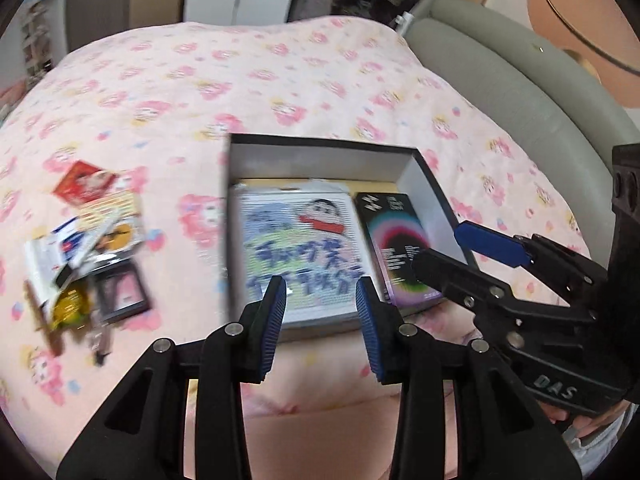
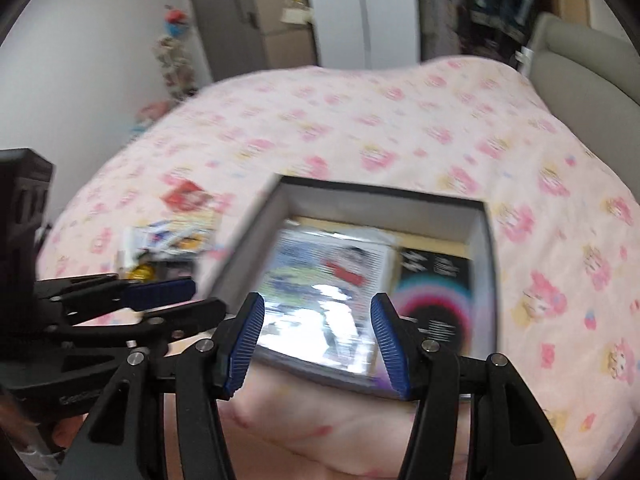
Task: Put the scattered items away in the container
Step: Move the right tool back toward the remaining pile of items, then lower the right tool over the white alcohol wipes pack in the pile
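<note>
Left wrist view: pile (image 1: 86,248) on quilt (image 1: 280,92), left of box (image 1: 424,176), apart. Box holds cartoon pack (image 1: 300,256), black pack (image 1: 396,248). Left gripper (image 1: 322,312), right gripper (image 2: 316,340) both wide, empty. Advice: swing left, pinch one top item, avoid scattering rest.

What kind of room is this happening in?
Most likely a bedroom: a bed with a pink cartoon-print cover, a grey padded headboard, and closet-style doors behind.
</note>
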The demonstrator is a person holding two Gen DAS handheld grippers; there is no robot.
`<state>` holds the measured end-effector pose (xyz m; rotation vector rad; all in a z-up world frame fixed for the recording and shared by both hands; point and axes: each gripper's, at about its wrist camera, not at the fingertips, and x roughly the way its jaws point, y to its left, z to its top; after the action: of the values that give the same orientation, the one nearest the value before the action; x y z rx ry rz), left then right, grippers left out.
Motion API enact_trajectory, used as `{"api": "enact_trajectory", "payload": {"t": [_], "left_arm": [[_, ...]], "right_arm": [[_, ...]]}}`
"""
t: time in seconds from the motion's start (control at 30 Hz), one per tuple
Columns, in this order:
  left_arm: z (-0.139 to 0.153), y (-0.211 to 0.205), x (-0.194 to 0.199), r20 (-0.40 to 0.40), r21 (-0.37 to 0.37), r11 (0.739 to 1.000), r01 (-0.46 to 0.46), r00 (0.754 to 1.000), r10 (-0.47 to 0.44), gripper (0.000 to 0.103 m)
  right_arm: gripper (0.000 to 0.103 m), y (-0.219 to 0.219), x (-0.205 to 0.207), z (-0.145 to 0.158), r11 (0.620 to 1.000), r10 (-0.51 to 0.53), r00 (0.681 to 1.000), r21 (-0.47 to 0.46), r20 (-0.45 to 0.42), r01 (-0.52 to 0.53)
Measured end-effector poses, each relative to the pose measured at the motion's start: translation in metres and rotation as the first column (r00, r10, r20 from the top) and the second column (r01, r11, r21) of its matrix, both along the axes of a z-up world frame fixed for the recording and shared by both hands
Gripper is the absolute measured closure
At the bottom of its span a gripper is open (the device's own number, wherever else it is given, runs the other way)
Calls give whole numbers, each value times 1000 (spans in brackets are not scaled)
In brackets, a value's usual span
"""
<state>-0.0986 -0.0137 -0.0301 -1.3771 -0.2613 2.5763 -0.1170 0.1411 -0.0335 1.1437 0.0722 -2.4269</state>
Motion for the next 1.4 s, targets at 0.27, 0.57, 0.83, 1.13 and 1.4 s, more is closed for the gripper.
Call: {"api": "enact_trajectory", "payload": {"t": [0.27, 0.57, 0.83, 1.13, 1.4], "left_arm": [[15, -95, 42, -25, -6, 984, -181, 983, 180, 67], [-11, -225, 80, 5, 29, 903, -429, 903, 429, 66], [-74, -299, 51, 88, 160, 861, -483, 876, 475, 66], [-125, -302, -43, 174, 135, 889, -438, 894, 414, 66], [-154, -323, -55, 235, 92, 865, -493, 855, 462, 66]], "right_arm": [[51, -93, 18, 14, 983, 179, 984, -37, -1, -179], [51, -207, -22, -12, 942, 335, 939, -10, 79, -336], [51, -256, -77, -97, 956, 255, 928, 71, 272, -284], [51, -268, -135, -168, 987, 100, 901, 74, 423, -144], [28, -291, -153, -198, 988, 141, 865, -8, 482, -156]]}}
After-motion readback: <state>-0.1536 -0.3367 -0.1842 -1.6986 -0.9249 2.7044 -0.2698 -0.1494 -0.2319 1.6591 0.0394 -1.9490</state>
